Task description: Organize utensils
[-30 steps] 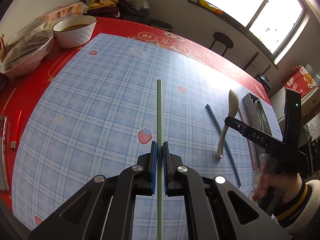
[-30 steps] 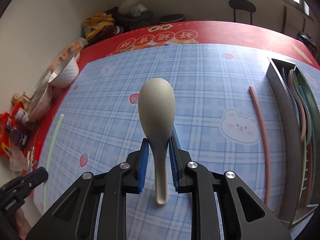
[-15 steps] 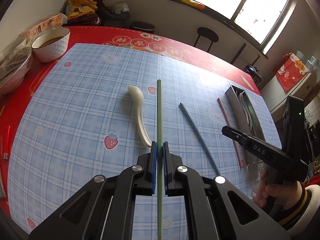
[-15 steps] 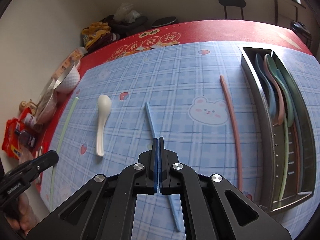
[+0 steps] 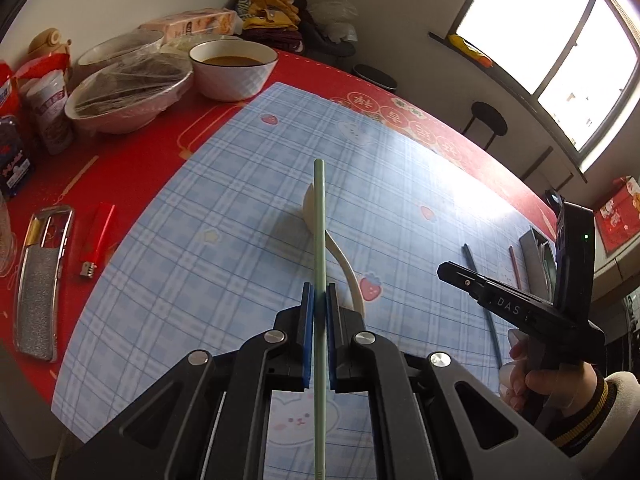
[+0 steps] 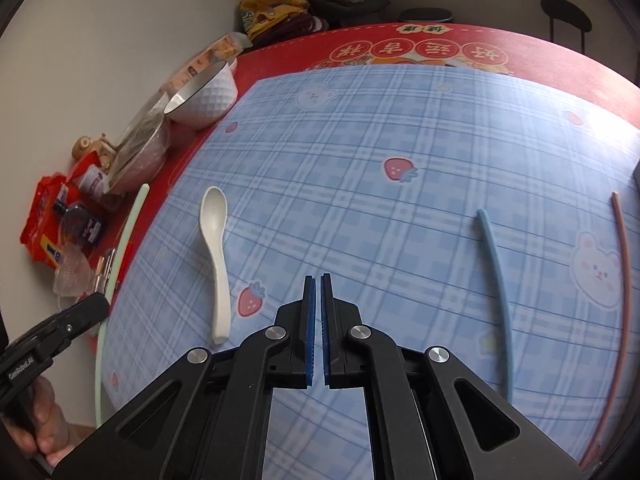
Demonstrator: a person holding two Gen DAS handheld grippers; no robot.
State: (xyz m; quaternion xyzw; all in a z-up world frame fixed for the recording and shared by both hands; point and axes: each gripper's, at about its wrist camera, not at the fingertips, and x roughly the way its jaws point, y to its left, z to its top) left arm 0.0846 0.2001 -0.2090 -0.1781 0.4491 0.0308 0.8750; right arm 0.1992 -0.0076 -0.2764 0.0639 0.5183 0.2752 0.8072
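1. The middle and far stretch of the blue plaid mat [image 6: 400, 152] lay bare, giving a gripper broad room to pass.
2. A white spoon [image 6: 216, 256] lay on the mat's left part; a blue chopstick [image 6: 496, 280] and a pink chopstick [image 6: 624, 280] lay on the right, with open mat between spoon and blue chopstick.
3. Along the table's left edge, a patterned bowl [image 5: 233, 68], a wrapped bowl [image 5: 128, 96], packets [image 6: 52, 224], a lighter [image 5: 97, 240] and a metal-framed case [image 5: 42, 280] crowded the red cloth [image 5: 152, 152].
4. A metal tray [image 5: 538, 248] blocked the far right edge.
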